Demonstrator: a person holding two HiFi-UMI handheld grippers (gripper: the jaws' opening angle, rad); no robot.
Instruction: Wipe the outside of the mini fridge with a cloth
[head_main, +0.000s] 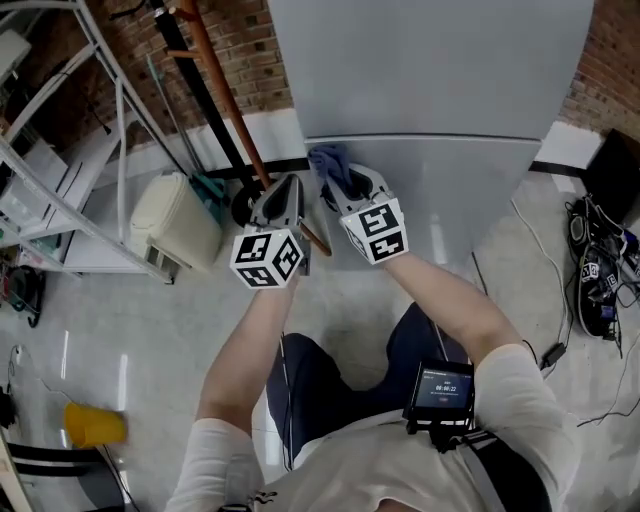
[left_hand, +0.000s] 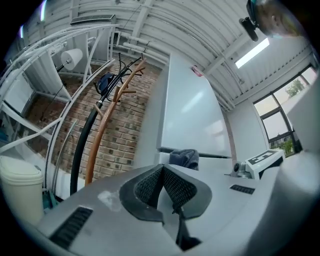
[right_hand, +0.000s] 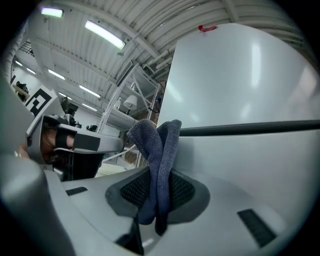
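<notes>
Clamping shut with the right gripper (right_hand: 159, 192) on a folded dark blue terry cloth (right_hand: 156, 150), loose end raised at the front of the tall pale grey metal mini fridge (right_hand: 240, 85), by its dark door seam. Closed on nothing, pads touching: left gripper (left_hand: 162, 186), at the fridge's left front edge. Left of the fridge: brown wooden coat stand (left_hand: 100, 136) against red brick wall (left_hand: 125, 130).

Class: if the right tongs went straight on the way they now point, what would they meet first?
Probably the grey mini fridge front, near its dark door seam; the blue cloth clamped in the right tongs would touch first.
</notes>
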